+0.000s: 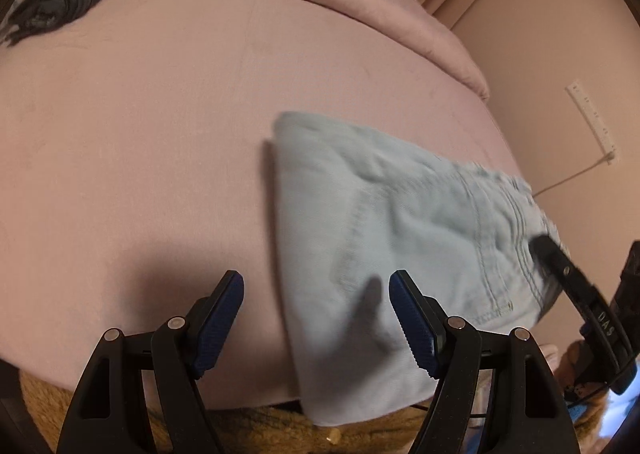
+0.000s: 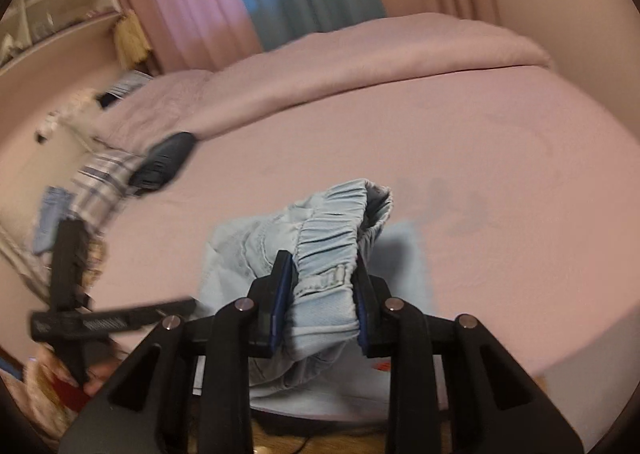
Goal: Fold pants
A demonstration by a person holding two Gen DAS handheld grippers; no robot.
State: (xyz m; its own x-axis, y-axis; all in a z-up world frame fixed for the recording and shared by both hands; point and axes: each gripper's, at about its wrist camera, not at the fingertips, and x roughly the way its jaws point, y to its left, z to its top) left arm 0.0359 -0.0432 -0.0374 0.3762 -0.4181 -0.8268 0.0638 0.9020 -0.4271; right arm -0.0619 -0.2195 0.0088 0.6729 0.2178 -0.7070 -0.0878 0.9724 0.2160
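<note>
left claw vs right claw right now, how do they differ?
The left claw is open and holds nothing; the right claw is shut on the waistband of the pants. The left hovers over the bed beside the pants; the right lifts them. Both have blue pads.

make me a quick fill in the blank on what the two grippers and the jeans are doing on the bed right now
1. The right gripper is shut on the elastic ____ of the light blue pants.
2. The left gripper is ____ and holds nothing.
3. The pants lie on a ____ bed sheet.
4. The dark folded garment lies ____ from the pants.

Missing words: waistband; open; pink; apart
</note>
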